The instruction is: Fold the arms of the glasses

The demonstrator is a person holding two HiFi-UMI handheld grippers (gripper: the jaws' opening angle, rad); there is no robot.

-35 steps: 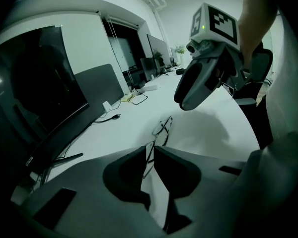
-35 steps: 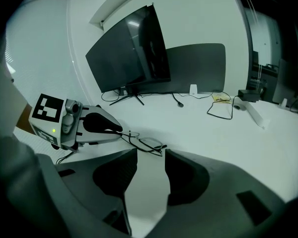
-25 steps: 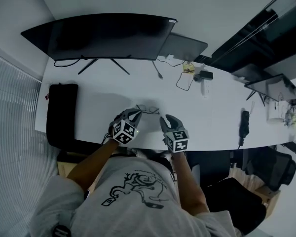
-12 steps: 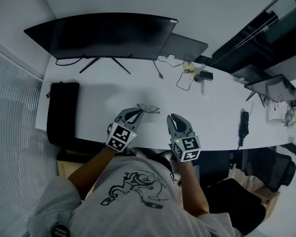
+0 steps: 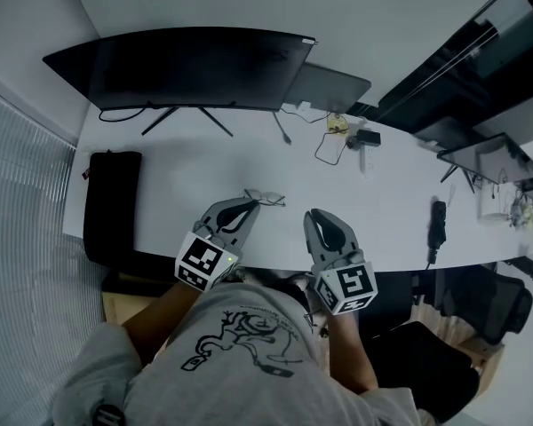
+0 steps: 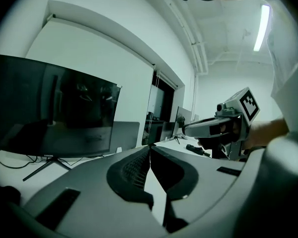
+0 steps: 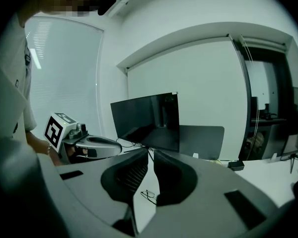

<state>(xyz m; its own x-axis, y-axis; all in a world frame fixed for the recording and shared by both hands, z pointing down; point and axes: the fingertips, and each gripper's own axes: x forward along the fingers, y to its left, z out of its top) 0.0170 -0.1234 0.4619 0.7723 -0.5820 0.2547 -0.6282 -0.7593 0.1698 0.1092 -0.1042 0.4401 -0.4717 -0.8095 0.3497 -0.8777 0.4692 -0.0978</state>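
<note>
The thin wire-frame glasses [image 5: 265, 197] lie on the white table [image 5: 178, 180] near its front edge; I cannot tell how their arms sit. In the right gripper view the glasses [image 7: 148, 195] show far below, through the gap under the jaws. My left gripper [image 5: 247, 204] hangs above the table just left of them, shut with nothing in it, its tips [image 6: 150, 146] meeting. My right gripper [image 5: 316, 215] hangs to their right; its jaws have just been closing with nothing between them, and its tips [image 7: 150, 150] nearly touch. Each gripper shows in the other's view: the right gripper [image 6: 188, 129], the left gripper [image 7: 116, 145].
A curved dark monitor [image 5: 191, 65] stands at the back, a second screen [image 5: 327, 83] beside it. A black bag [image 5: 111, 204] lies at the table's left end. Cables and an adapter [image 5: 348, 137] sit at the back right, a black device [image 5: 440, 220] further right.
Both grippers have risen off the table toward the head camera, their marker cubes now larger. The right jaws have closed further. The glasses stay where they were.
</note>
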